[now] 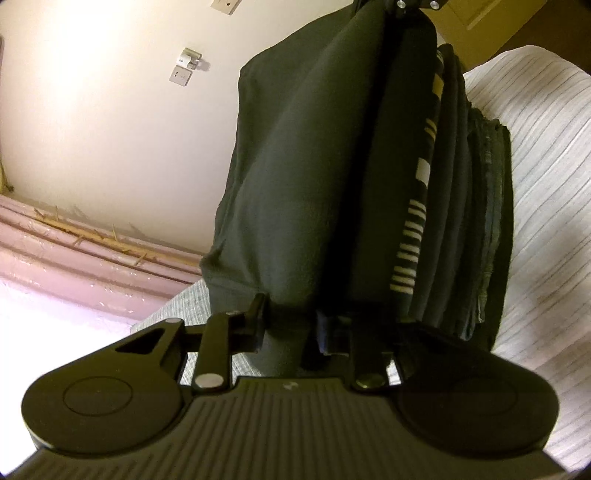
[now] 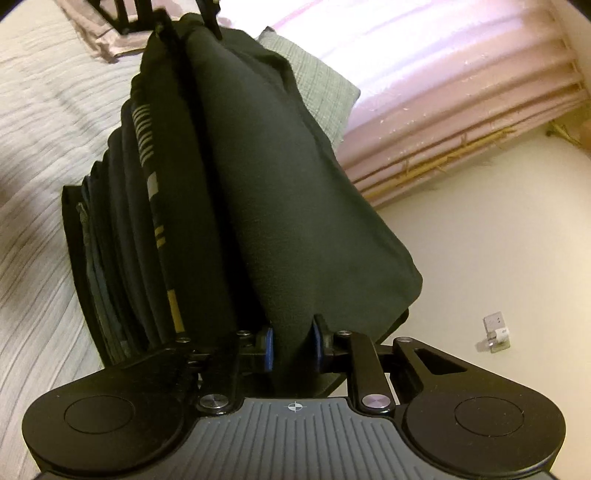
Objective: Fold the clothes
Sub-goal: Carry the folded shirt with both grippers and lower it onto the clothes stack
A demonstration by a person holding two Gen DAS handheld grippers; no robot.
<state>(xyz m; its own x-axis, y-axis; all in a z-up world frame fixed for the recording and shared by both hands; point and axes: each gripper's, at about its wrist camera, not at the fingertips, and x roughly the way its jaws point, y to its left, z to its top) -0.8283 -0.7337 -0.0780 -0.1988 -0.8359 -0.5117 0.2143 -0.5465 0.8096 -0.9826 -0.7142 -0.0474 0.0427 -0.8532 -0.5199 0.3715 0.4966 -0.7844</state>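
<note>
Left wrist view: the left tongs [image 1: 295,328] are closed on a corner of a dark green garment [image 1: 295,177], which stretches away to the far gripper at the top edge. Only this view shows two wall sockets [image 1: 181,75] on the cream wall [image 1: 92,110], and a yellowish panel [image 1: 480,22] at the upper right.

Right wrist view: the right tongs [image 2: 291,345] are clamped on the other end of the same garment [image 2: 288,192]; its blue pads [image 2: 269,347] press the cloth from both sides. Only this view shows a grey-green pillow [image 2: 325,92], a folded pale cloth [image 2: 96,37] lying at the top left, and a small white plug [image 2: 496,328] in a socket.

Both views: the garment hangs taut between the two tongs, held up on edge beside a stack of folded dark clothes [image 1: 476,221] that rests on the bed. One item in the stack bears a row of pale bars and blocks [image 1: 413,229]; no lettering can be read there. The right gripper body carries a small crosshair mark [image 2: 294,407].

Surface and room: the bed [image 1: 546,177] is covered with a white sheet with fine grey stripes. Pink pleated curtains [image 2: 461,110] hang along the wall, with pale straw-like stalks [image 2: 443,162] lying along their folds
</note>
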